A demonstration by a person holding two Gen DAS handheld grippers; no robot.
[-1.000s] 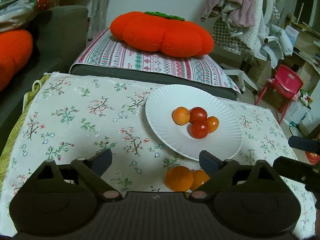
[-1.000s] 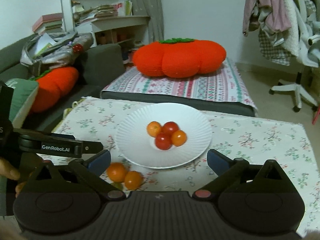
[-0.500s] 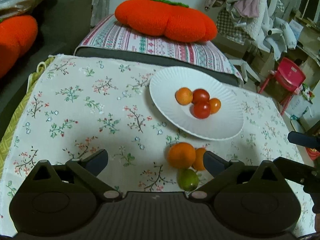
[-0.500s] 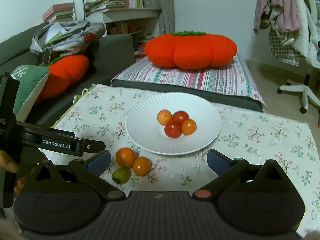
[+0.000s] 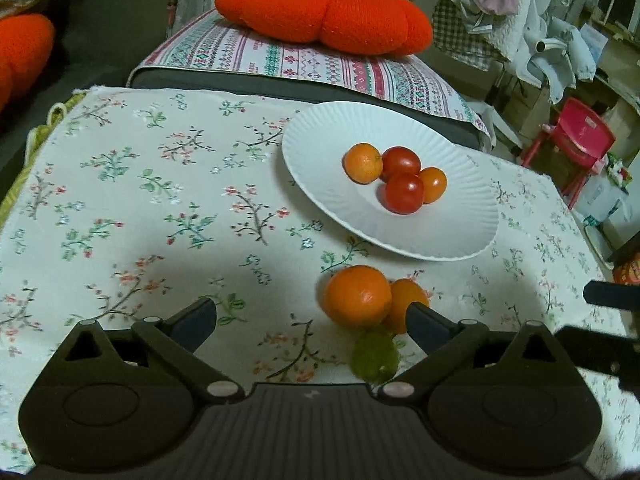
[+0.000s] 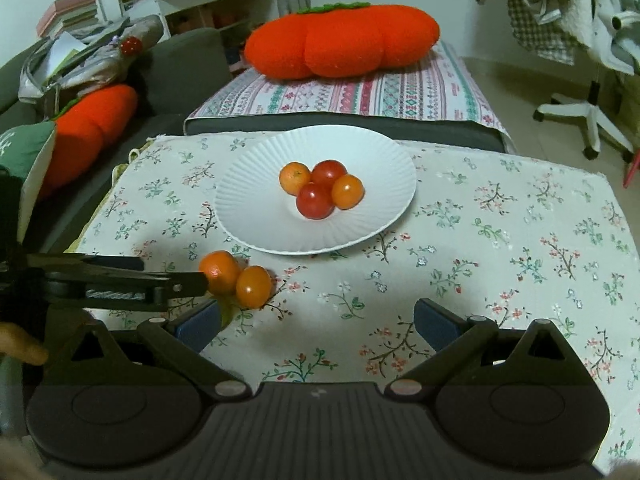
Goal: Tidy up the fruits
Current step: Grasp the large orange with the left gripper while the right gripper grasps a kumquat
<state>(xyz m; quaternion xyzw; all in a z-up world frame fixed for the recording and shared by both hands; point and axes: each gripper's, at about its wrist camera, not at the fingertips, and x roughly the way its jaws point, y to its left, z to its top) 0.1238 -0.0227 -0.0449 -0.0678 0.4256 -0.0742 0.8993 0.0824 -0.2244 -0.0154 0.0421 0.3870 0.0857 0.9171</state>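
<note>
The white plate [image 5: 460,240] sits toward the far side of the flowered tablecloth [image 5: 120,200] and already holds four small fruits: two orange ones and two red ones [image 5: 404,193], all touching. Three fruits remain off it, clustered just before the plate's near rim: a larger orange [image 5: 357,296], a smaller orange fruit [image 5: 406,300] touching it, and a green fruit [image 5: 375,356] nearest the camera. The left gripper [image 5: 310,318] hangs just short of this cluster, jaws spread wide and holding nothing, its right finger overlapping the smaller orange fruit in view. The right gripper [image 6: 316,326] hovers over bare cloth in front of the plate, jaws likewise spread and empty. The step in hand looks like the approach to pick a loose fruit; next the left jaws likely need centring around one fruit, probably the larger orange, without nudging its neighbours into rolling.
</note>
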